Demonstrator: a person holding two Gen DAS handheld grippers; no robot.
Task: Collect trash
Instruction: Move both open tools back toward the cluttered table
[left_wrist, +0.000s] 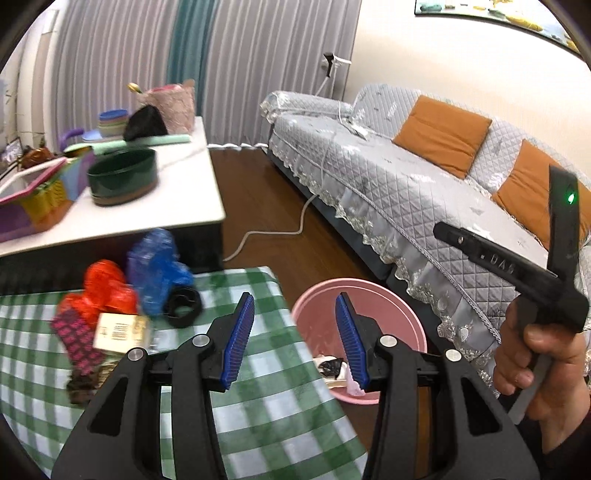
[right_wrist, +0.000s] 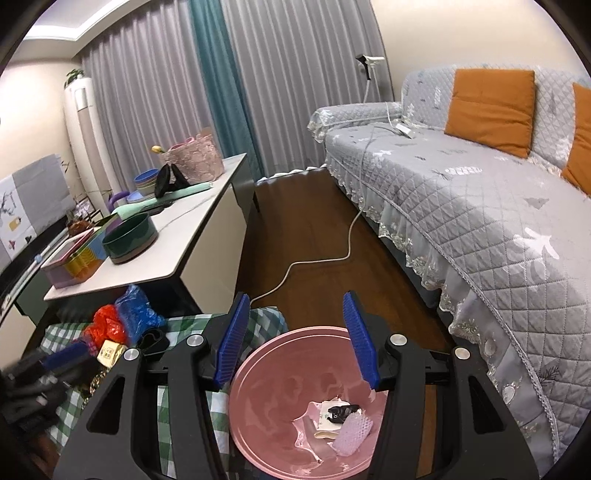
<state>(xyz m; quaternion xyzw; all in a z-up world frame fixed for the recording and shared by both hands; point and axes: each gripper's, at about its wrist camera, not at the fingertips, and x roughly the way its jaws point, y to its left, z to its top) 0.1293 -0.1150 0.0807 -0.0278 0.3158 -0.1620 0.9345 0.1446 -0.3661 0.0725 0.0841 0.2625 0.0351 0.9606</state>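
A pink trash bin (right_wrist: 258, 406) stands on the floor beside the green checked table (left_wrist: 258, 413); it also shows in the left wrist view (left_wrist: 314, 306). Several scraps (right_wrist: 336, 417) lie in its bottom. More trash lies on the table: a red bag (left_wrist: 105, 288), a blue bag (left_wrist: 155, 269), a black tape ring (left_wrist: 183, 306), a cream packet (left_wrist: 118, 330) and a pink patterned wrapper (left_wrist: 75, 343). My left gripper (left_wrist: 295, 332) is open and empty over the table's right edge. My right gripper (right_wrist: 295, 339) is open and empty above the bin.
A white coffee table (right_wrist: 207, 221) with a dark green round box (right_wrist: 129, 236), coloured boxes and a pink basket (right_wrist: 194, 157) stands behind. A grey sofa (right_wrist: 461, 206) runs along the right. A white cable (right_wrist: 317, 258) crosses the wooden floor.
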